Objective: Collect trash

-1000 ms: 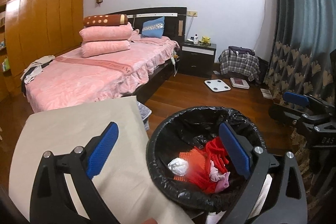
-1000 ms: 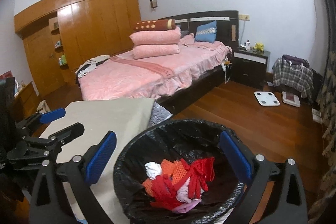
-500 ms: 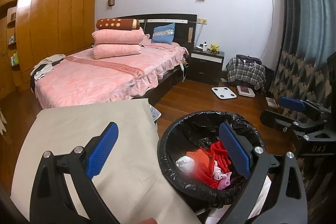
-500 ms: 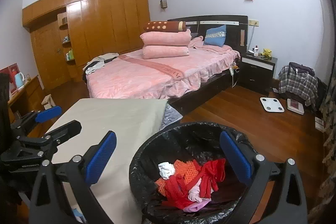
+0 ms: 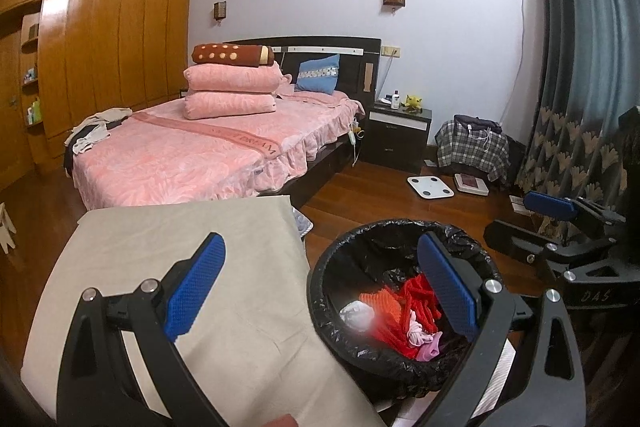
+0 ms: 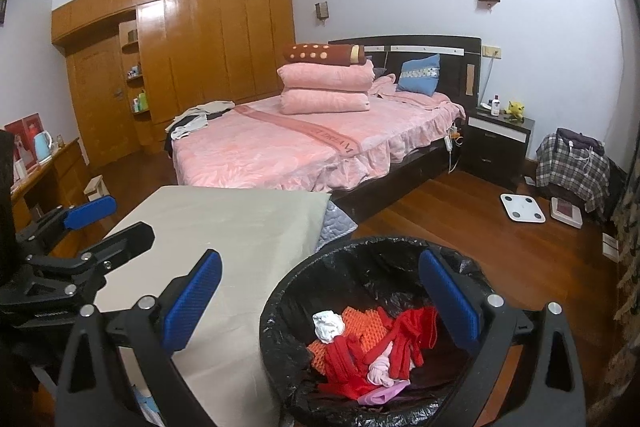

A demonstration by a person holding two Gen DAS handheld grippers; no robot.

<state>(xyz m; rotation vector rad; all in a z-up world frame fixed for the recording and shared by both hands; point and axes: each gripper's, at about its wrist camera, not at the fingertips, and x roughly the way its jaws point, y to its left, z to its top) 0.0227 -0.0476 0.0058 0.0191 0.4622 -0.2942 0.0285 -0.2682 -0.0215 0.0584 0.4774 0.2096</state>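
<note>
A round bin (image 5: 400, 359) (image 6: 280, 347) lined with a black bag stands on the floor beside a cloth-covered table (image 5: 168, 267) (image 6: 224, 227). Inside lie red and orange mesh scraps (image 5: 404, 311) (image 6: 360, 347), a white paper wad (image 5: 356, 313) (image 6: 327, 325) and a pink scrap (image 6: 380, 373). My left gripper (image 5: 320, 287) hangs open above the table edge and bin, nothing between its fingers. My right gripper (image 6: 320, 295) is open too, empty, over the bin's near rim. Each gripper shows in the other's view, the right one (image 5: 548, 207) and the left one (image 6: 88, 207).
A bed (image 6: 312, 143) with pink covers and stacked bedding fills the middle of the room. A dark nightstand (image 6: 496, 135), a plaid bag (image 6: 572, 159) and white scales (image 6: 522, 207) stand by the far wall. Wooden wardrobes (image 6: 192, 43) line the left; patterned curtains (image 5: 580, 107) hang on the right.
Both grippers have risen and drawn back from the bin, so it sits lower and smaller in view. Both stay open and empty. The trash in the bin is unmoved.
</note>
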